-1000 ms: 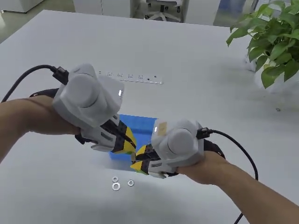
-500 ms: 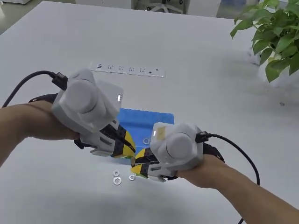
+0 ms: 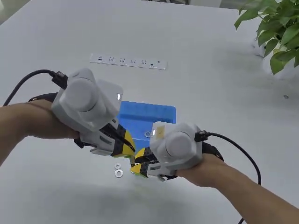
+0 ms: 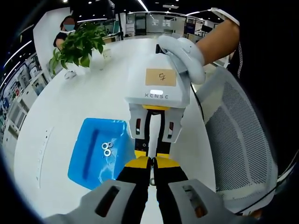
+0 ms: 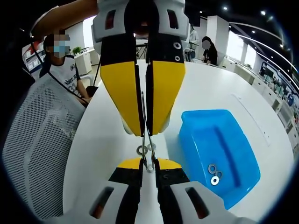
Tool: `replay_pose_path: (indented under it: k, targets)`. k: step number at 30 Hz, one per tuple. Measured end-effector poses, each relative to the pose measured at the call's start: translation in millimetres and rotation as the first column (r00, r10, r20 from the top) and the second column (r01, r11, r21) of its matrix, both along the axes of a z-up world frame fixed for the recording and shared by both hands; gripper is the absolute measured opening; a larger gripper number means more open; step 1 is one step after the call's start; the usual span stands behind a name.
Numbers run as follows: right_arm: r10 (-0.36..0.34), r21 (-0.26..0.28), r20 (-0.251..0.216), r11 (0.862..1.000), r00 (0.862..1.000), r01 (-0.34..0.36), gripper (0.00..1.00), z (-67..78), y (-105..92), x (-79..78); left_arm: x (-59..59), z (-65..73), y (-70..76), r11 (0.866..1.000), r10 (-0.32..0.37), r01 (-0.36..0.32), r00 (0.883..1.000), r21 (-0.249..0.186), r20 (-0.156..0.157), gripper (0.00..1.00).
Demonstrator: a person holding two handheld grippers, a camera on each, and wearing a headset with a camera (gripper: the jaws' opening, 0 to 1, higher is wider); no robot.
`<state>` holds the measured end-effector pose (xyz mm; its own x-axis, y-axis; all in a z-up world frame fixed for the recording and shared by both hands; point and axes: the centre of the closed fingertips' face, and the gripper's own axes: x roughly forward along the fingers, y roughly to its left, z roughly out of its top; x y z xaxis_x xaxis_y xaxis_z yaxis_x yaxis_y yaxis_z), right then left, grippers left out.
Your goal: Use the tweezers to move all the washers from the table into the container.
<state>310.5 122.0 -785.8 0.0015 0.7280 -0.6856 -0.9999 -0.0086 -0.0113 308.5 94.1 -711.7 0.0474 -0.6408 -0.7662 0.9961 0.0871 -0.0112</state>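
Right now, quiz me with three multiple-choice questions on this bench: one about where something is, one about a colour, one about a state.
1. Where do the loose washers lie?
A. under the plant
B. on the table, on the person's side of the container
C. on the power strip

2. What colour is the container?
A. red
B. blue
C. green

3. What state is the container in?
A. empty
B. covered by a lid
C. open, with washers inside

Answers:
1. B, since the head view shows them on the bare tabletop just nearer than the container.
2. B, since it is bright blue in all three views.
3. C, since the washers inside show on its floor in both gripper views.
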Motion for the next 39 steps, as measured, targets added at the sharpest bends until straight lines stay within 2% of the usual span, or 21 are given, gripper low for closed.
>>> replay_pose_path:
  k: [15, 39]
  targets:
    - [-0.003, -0.001, -0.020, 1.000, 1.000, 0.003, 0.12, -8.0, 0.0, -3.7, -2.6, -7.9, -0.6, 1.000, 0.003, -0.003, 1.000, -0.001, -0.020, 0.06]
    - [0.004, -0.006, -0.021, 1.000, 1.000, -0.004, 0.10, -8.6, 0.1, -3.0, 0.7, -7.3, -1.8, 1.000, 0.008, -0.009, 1.000, -0.007, -0.020, 0.06]
